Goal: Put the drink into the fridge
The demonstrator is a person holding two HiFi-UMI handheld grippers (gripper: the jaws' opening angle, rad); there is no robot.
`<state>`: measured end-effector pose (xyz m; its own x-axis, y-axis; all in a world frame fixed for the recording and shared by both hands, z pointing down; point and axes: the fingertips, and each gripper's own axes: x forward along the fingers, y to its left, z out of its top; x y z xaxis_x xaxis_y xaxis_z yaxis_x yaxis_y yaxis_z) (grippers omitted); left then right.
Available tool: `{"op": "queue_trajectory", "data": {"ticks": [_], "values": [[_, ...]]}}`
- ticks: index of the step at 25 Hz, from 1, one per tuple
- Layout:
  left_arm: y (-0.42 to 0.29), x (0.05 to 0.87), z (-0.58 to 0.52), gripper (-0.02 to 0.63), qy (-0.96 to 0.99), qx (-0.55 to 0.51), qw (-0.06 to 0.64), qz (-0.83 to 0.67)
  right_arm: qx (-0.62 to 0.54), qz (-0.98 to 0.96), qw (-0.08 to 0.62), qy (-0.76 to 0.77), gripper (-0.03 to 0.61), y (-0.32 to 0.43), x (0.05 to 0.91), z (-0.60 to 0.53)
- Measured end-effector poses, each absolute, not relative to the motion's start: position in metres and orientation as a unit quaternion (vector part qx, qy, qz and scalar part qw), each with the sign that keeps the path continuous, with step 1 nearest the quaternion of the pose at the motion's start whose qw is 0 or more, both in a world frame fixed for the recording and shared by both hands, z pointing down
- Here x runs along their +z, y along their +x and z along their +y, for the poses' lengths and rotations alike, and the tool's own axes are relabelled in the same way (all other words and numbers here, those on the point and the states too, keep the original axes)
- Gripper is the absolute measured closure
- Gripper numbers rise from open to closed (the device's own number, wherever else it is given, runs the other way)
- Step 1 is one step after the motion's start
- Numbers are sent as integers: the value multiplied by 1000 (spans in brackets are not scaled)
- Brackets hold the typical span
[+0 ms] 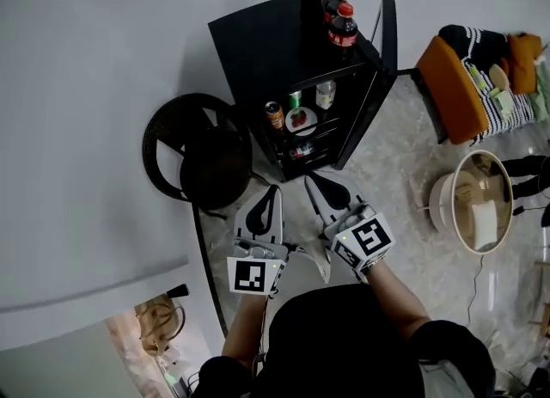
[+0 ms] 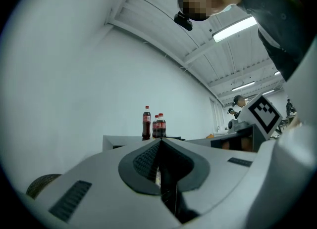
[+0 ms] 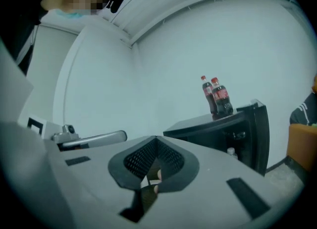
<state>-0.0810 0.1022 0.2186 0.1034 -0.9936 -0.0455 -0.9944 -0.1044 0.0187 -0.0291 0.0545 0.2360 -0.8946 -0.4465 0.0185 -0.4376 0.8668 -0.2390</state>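
ok, near first: left gripper (image 1: 271,192) and right gripper (image 1: 314,181) at lower centre, both claws closed together on nothing. beyond them, fridge (image 1: 258,52) at upper centre, door (image 1: 388,31) open. shelves hold a can (image 1: 274,115) and a small bottle (image 1: 325,94); cola bottles (image 1: 342,28) stand on top. fits a load still due or one just placed. either way, keep claws clear of the door edge; grip any bottle mid-body, upright.

I see a black fridge (image 1: 258,52); the dark cola bottles (image 1: 342,27) carry red caps and labels; my left claw (image 1: 273,190) and right claw (image 1: 311,180) are white, with black-and-white square patterns; orange seat (image 1: 451,87) at two o'clock.
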Motion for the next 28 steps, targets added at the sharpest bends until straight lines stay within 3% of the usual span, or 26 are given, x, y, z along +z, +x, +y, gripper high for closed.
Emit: {"op": "queue_trajectory", "data": {"ticks": [6, 16, 28], "values": [[-90, 177, 123, 604, -735, 24, 18, 678, -69, 978, 28, -196, 565, -39, 181, 69], [-85, 132, 151, 604, -742, 31, 17, 670, -90, 973, 4, -213, 565, -22, 129, 85], [-92, 117, 158, 604, -734, 52, 16, 677, -71, 975, 27, -210, 565, -26, 102, 99]]}}
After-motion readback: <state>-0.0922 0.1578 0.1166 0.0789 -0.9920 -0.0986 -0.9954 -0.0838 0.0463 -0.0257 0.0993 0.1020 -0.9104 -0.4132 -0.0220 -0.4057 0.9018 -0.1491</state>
